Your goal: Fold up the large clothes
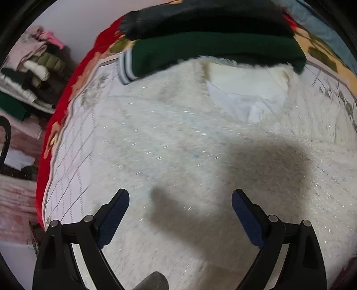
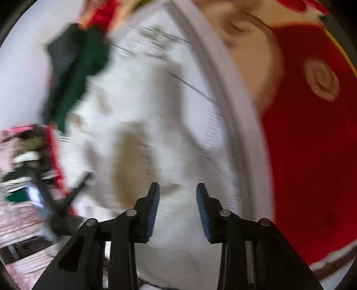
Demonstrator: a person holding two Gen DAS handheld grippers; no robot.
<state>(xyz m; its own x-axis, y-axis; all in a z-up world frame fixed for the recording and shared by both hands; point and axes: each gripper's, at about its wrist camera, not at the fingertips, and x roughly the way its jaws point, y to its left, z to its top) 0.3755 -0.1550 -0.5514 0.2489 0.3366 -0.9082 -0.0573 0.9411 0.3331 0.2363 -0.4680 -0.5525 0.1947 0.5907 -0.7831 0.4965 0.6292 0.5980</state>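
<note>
I am holding the left gripper (image 1: pixel 180 196) with its jaws spread wide and nothing between them, hovering above the fluffy white garment (image 1: pixel 178 145). Its blue pads (image 1: pixel 116 214) are standing clear of the pile, and the gripper's shadow is falling across the fabric just ahead of the fingers.

I am holding the right gripper (image 2: pixel 178 189) part-way apart, its jaws released, with no cloth caught between the ribbed blue pads (image 2: pixel 202 209). The same white garment (image 2: pixel 156 133) is lying beneath it, badly blurred in this view, so I cannot tell whether the fingertips are brushing it.

The white garment is lying spread flat over a pale checked sheet (image 1: pixel 73 169), its neck opening (image 1: pixel 247 98) facing the far side. Touching its far edge, a dark green garment (image 1: pixel 212 51) with a striped cuff (image 1: pixel 125 67) is sitting folded, and a black one (image 1: pixel 200 20) is lying on top of that. A red patterned blanket (image 2: pixel 312 133) is showing around the sheet's edge. Off to the left, beyond the blanket, a heap of other clothes (image 1: pixel 33 73) is piled up.
</note>
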